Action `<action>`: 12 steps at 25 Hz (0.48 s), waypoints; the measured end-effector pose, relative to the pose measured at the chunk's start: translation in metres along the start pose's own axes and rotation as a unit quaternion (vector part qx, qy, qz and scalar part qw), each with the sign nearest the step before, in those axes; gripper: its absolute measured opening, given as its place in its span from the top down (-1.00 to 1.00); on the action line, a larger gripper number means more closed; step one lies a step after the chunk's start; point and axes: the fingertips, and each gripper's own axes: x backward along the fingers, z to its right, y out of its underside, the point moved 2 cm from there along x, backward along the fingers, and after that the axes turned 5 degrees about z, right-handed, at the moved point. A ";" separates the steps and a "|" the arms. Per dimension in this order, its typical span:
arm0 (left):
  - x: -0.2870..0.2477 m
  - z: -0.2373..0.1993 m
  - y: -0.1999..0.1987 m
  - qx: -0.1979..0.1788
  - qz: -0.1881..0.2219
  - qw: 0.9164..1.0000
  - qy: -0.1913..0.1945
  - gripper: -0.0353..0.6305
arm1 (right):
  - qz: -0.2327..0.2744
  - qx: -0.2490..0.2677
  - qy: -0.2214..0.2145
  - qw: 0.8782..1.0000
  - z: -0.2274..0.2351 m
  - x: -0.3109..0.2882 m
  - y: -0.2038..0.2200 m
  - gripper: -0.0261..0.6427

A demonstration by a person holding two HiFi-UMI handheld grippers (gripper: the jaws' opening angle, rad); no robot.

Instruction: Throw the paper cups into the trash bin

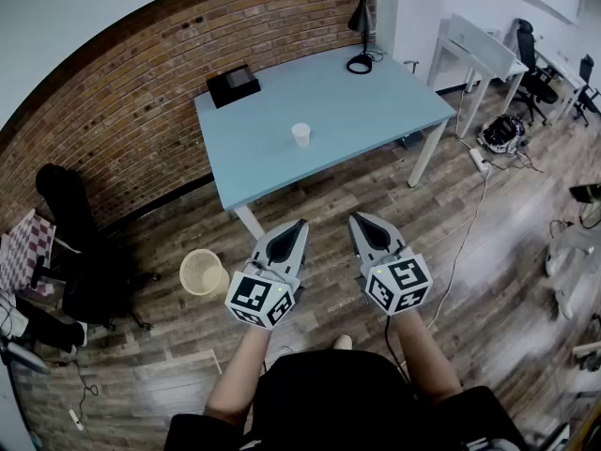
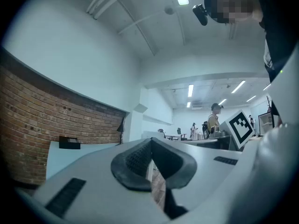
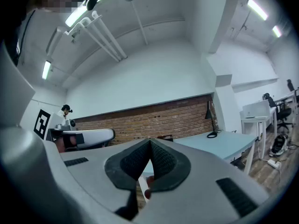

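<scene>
Paper cup (image 1: 300, 134) stands on the table (image 1: 376, 101) at twelve o'clock, well ahead; light and crushable, I judge, so pinch gently near the rim; my left gripper (image 1: 299, 225) and right gripper (image 1: 360, 218) both clenched, empty.

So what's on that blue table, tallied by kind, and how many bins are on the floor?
Paper cup: 1
Black box: 1
Desk lamp: 1
Trash bin: 1
Total: 4
</scene>
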 end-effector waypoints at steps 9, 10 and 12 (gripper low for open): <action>-0.021 0.015 0.004 -0.013 -0.004 1.000 -0.015 0.87 | 0.015 -0.008 -0.030 0.999 0.019 0.004 -0.005 0.91; -0.022 0.016 0.004 -0.014 -0.005 1.000 -0.017 0.87 | 0.016 -0.009 -0.033 0.999 0.020 0.005 -0.005 0.91; -0.023 0.020 0.005 -0.016 -0.007 1.000 -0.019 0.87 | 0.016 -0.011 -0.035 0.999 0.022 0.006 -0.005 0.91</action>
